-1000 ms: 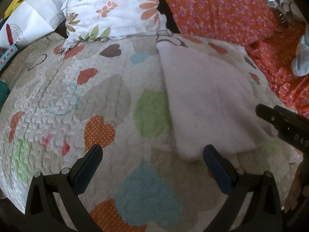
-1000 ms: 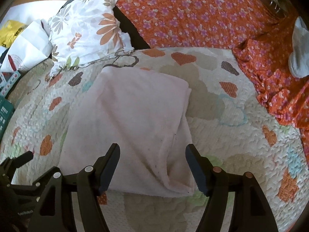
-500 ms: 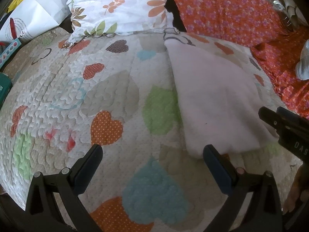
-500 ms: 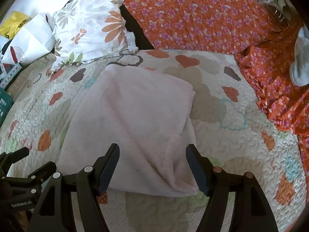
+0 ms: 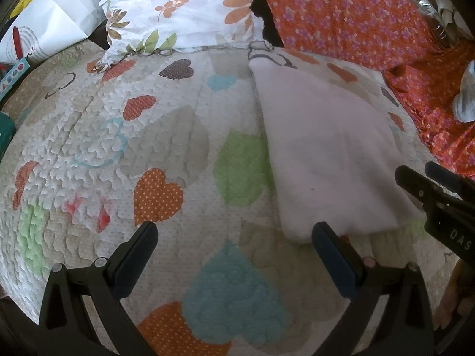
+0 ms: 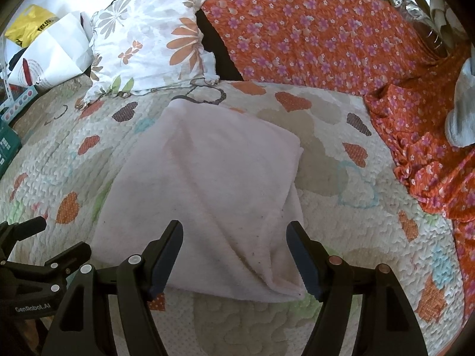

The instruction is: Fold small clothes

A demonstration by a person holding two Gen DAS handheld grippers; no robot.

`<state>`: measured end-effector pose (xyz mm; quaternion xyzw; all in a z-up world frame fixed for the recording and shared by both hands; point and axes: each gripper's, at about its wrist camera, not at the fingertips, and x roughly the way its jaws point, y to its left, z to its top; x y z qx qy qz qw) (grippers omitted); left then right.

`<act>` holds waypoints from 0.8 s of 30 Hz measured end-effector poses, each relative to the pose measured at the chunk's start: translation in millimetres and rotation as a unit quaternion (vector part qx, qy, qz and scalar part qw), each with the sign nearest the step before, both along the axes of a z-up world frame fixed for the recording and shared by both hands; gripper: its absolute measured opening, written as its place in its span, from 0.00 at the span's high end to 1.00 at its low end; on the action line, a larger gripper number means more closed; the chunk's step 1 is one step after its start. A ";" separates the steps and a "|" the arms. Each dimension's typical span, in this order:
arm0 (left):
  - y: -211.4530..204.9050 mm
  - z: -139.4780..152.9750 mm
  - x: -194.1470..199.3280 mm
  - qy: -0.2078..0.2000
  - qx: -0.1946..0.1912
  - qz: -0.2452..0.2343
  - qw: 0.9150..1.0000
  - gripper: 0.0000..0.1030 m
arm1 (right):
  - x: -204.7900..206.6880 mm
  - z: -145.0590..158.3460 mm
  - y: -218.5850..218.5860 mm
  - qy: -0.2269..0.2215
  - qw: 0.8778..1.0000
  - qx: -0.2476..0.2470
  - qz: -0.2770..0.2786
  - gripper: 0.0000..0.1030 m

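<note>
A pale pink folded cloth (image 6: 207,184) lies flat on a heart-patterned quilt (image 6: 341,311). My right gripper (image 6: 234,237) hovers open over the cloth's near edge, its fingers apart and nothing pinched between them. In the left wrist view the same pink cloth (image 5: 320,148) lies to the right, and my left gripper (image 5: 234,237) stands open over bare quilt (image 5: 118,148). Its right finger (image 5: 332,255) sits just in front of the cloth's near corner. The right gripper's black fingers (image 5: 421,187) reach in from the right edge.
A floral white pillow (image 6: 148,47) and an orange flowered pillow (image 6: 311,35) lie at the back. Orange flowered fabric (image 6: 430,154) bunches at the right with a grey-white cloth (image 6: 463,118) on it. White and yellow bags (image 6: 44,50) sit at the back left.
Both views have shifted slightly, so the cloth and pillows sit a little lower in the pictures. The cloth has not moved on the quilt. Both grippers stay open.
</note>
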<state>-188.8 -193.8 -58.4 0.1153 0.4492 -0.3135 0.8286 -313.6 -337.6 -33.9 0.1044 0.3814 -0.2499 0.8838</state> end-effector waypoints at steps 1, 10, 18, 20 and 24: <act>0.0 -0.5 0.1 0.002 -0.001 0.001 1.000 0.00 | 0.0 0.2 0.3 0.000 1.000 0.000 0.000 0.25; 0.9 -2.6 1.9 0.011 -0.003 0.001 1.000 0.00 | 0.1 -0.7 1.5 -0.001 1.000 -0.001 0.002 0.25; 1.7 -6.4 3.8 0.024 -0.008 0.002 1.000 0.00 | 2.1 -0.6 5.9 -0.002 1.000 -0.003 0.011 0.25; 1.6 -6.5 3.1 0.022 -0.007 0.002 1.000 0.00 | 2.7 -0.6 6.8 -0.001 1.000 -0.005 0.013 0.25; 1.5 -6.3 3.8 0.023 -0.008 0.002 1.000 0.00 | 3.1 -0.8 9.1 0.001 1.000 -0.012 0.017 0.24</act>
